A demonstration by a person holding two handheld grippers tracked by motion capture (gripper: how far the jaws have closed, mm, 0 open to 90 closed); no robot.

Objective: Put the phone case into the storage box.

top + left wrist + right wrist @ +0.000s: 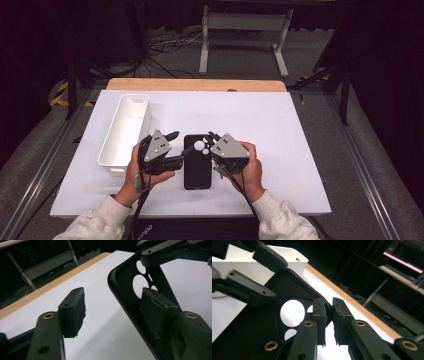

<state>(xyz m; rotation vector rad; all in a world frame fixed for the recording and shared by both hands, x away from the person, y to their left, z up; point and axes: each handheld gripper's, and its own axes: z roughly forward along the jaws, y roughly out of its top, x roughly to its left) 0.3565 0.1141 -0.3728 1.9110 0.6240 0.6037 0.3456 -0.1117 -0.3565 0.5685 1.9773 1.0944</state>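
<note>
Phone case [197, 162], black, camera cut-outs at its far end: lies on the white desk [280, 130], right of the white bin [125, 129]. Right tool [214, 140]: clamped on the case's far right rim. Left tool [177, 147]: half open, straddling the case's left edge without pressing it.

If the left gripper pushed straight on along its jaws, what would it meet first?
Probably the right gripper, which crosses ahead of the left gripper and pinches the far edge of the black phone case. The case's near side wall already stands between the left jaws. Depth is unclear.
</note>
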